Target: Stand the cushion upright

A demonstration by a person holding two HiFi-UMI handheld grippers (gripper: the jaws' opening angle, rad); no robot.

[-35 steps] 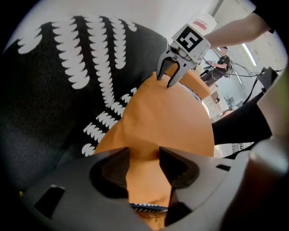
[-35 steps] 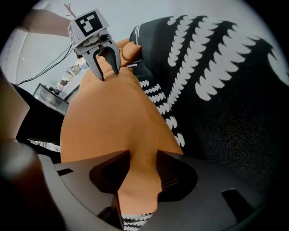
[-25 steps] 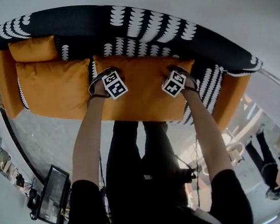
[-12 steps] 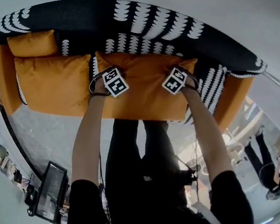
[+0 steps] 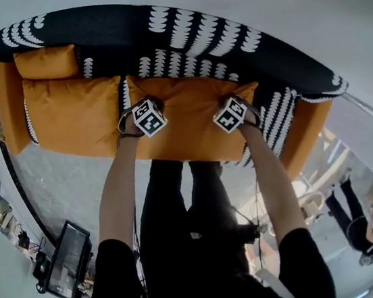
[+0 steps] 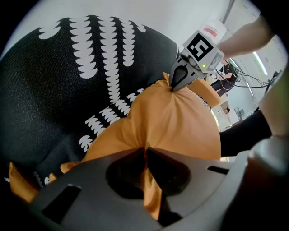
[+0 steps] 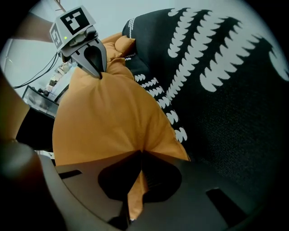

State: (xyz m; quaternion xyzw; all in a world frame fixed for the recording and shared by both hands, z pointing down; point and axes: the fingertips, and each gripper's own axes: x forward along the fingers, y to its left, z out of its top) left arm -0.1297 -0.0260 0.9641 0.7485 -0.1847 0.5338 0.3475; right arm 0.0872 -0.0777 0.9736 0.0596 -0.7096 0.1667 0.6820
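The plump orange fabric cushion lies flat on the seat of the black sofa with white scalloped print, its far edge against the backrest; a second orange cushion lies just beside it on the left.

The left gripper has just been closing and now pinches a fold of the orange cover toward the cushion's left side; the right gripper has likewise just been closing and nips a fold toward the right side, the cloth puckering up at both pinches.

The step in hand looks like the lift that tips the cushion onto an edge. Both grips hold only a fold of cover (not the filling), so the pull should be slow and equal; raise the two hands together to keep the top edge level; let the lower edge stay on the seat as the hinge; lean the face against the patterned backrest before letting go, or the soft body may slump forward.
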